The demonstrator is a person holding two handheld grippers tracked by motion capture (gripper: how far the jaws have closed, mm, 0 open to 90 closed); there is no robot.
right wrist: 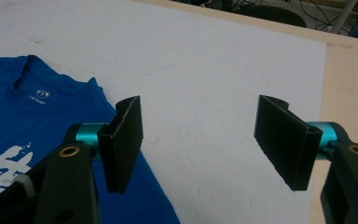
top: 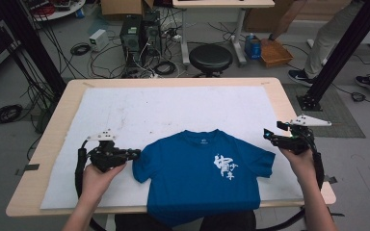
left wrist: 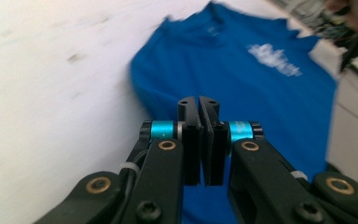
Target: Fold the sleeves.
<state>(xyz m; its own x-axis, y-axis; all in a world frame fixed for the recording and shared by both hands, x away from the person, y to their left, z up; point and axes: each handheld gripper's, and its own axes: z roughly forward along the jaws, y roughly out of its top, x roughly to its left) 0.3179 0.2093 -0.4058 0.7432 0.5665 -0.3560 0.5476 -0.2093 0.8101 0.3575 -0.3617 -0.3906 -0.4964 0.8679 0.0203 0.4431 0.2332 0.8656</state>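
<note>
The blue T-shirt (top: 202,173) lies face up on the white sheet (top: 125,115) covering the table (top: 53,130), its hem hanging over the near edge, cut off from sight. The left gripper view is blurred; the left hand-held gripper (left wrist: 199,105) has its jaws pressed together at the shirt's left sleeve, but whether cloth is pinched between them cannot be made out. The right hand-held gripper (right wrist: 198,140) stands wide, holding nothing, just off the right sleeve. Behind the table: a round stool (top: 210,57), computer towers (top: 139,31), tangled cables on the floor, and a person's legs (top: 327,43).
</note>
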